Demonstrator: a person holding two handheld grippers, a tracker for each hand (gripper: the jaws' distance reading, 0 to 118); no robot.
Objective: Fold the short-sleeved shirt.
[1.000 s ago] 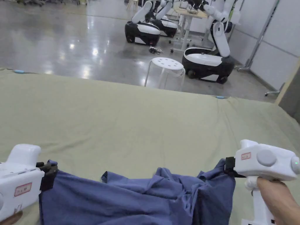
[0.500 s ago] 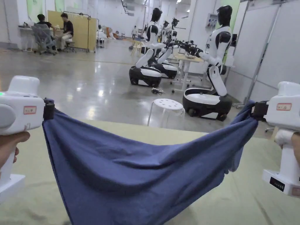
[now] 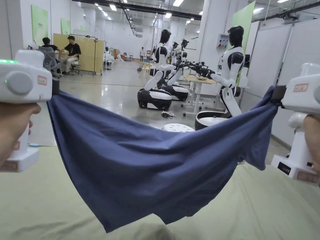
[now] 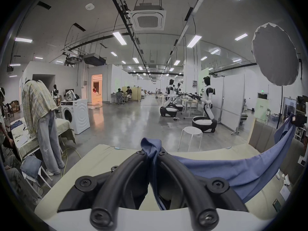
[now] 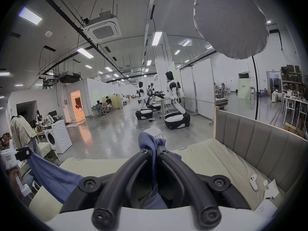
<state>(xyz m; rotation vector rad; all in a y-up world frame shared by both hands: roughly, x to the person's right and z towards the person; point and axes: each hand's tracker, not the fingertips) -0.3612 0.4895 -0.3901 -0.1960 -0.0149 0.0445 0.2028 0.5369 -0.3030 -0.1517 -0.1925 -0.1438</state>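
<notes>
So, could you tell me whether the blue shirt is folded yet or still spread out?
Spread, not folded: the shirt hangs stretched between the left gripper and right gripper, sagging over the bed.

bed [image 3: 265, 203] w/ pale green sheet, padded headboard [image 5: 260, 134]; white controller [image 5: 253, 182] + papers [image 5: 270, 192] lying near headboard.

A robotics laboratory hall: wheeled humanoid robots [image 3: 229, 78] stand on polished concrete; beyond them, partition walls [image 3: 265, 62]; left of them, a washing machine [image 4: 75, 116].
</notes>
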